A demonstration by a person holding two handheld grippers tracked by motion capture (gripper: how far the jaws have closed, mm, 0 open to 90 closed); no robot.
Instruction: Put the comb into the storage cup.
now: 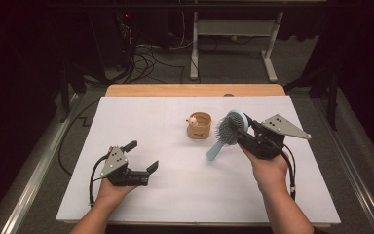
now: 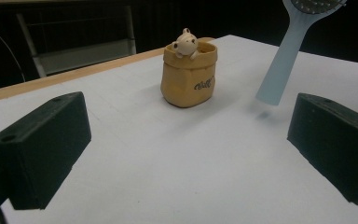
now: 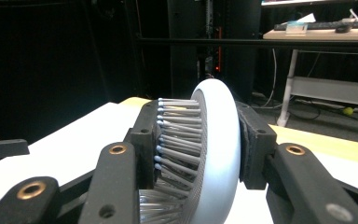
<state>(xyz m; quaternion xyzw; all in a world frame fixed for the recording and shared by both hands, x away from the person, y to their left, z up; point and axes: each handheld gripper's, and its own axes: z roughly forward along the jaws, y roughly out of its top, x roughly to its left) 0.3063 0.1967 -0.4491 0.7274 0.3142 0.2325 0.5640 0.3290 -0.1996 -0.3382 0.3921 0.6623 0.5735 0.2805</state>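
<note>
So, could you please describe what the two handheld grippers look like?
Both the left gripper and right gripper are black, each with two blocky black jaws, a grey three-cornered plate on top and a black trailing cable. The right's linkage has brass-coloured pivots. The forearms are bare.

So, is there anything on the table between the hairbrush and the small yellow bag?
Nothing visible does. The hairbrush, clamped by its head in the right gripper, hangs just beside the yellow bag, with bare white table between them.

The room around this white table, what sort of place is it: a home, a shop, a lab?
Probably a lab or workshop. Loose cables lie on the dark floor behind the table, and a desk with a keyboard stands beyond.
</note>
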